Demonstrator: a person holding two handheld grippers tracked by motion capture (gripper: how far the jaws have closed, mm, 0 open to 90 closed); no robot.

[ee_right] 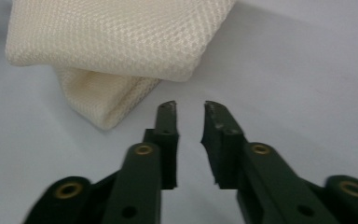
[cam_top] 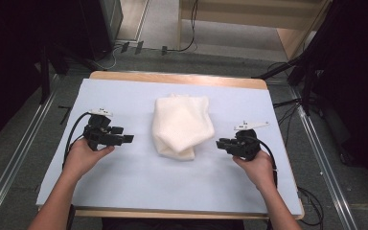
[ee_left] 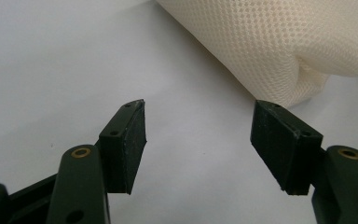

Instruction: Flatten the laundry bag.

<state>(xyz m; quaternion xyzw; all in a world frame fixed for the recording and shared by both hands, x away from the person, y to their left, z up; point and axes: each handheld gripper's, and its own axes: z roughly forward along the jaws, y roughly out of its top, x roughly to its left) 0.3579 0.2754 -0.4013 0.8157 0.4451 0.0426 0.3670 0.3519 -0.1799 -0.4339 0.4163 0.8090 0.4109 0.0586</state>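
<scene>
A: So, where is the work at this moment?

B: Folding, I'd judge, and between grasps. The cream mesh cloth (cam_top: 182, 124) lies already doubled over in the middle of the high view, on the pale blue desk (cam_top: 124, 182). Neither gripper touches it.

A: And the grippers?

B: The left gripper (cam_top: 124, 139) sits at centre left of the high view, just beside the cloth's left edge, its jaws spread wide with nothing between them. In its own view the cloth (ee_left: 279, 46) fills the upper right, beyond the pads. The right gripper (cam_top: 222, 143) sits at centre right, jaws drawn almost together with a narrow gap and nothing gripped; in its view the cloth's folded corner (ee_right: 107, 107) lies at upper left, apart from the tips.

A: What does the next move need?

B: Probably the right jaws must reopen, then each gripper slides in low to pinch an edge. The mesh looks limp, so a shallow bite could slip.
</scene>
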